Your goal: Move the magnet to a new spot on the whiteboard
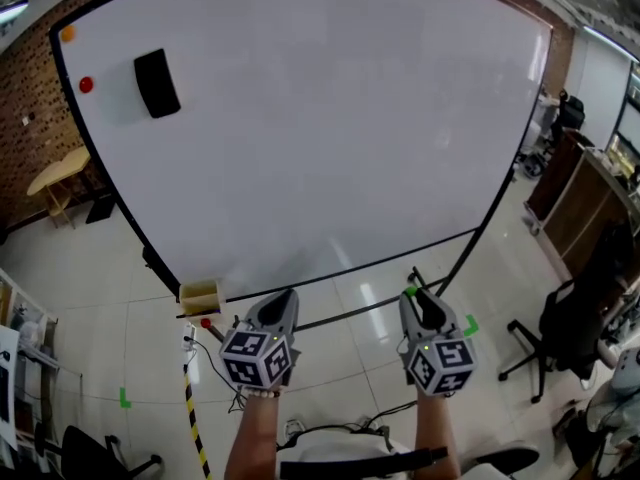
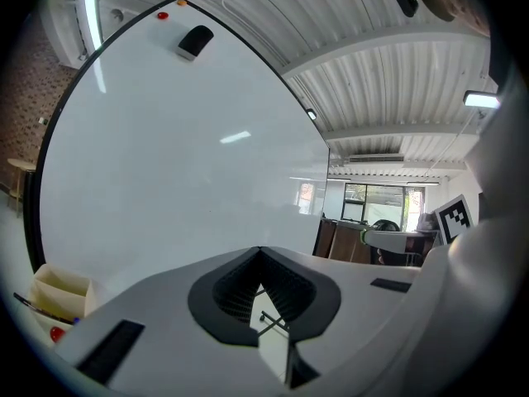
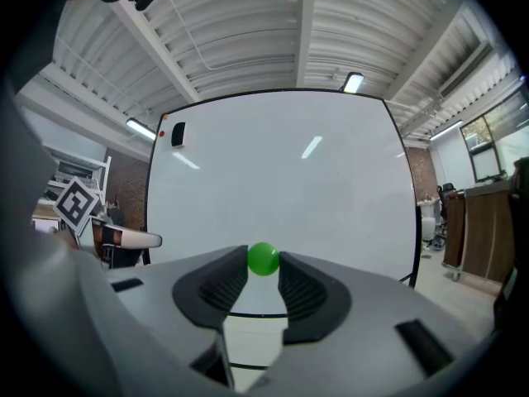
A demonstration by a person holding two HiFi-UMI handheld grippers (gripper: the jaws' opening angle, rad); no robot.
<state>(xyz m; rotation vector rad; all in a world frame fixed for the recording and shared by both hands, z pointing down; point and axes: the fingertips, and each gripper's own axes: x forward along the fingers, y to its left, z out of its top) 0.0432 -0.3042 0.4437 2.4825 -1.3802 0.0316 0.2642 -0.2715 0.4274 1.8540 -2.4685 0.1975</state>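
Evidently the right gripper (image 3: 264,265) pinched the small green magnet (image 3: 264,258) at its very jaw tips, off the whiteboard (image 3: 281,180) and clearly apart from it. The piece looked light, hard and glossy, so it would likely slip or roll out of a loose pinch. A hold across its round sides, as shown, seemed right, leaving its back free to meet the board, where it would probably snap on once close. The left gripper (image 2: 260,256) had its jaws pressed together on nothing. A red magnet (image 1: 86,84) and a black eraser (image 1: 157,83) sat at the board's upper left.
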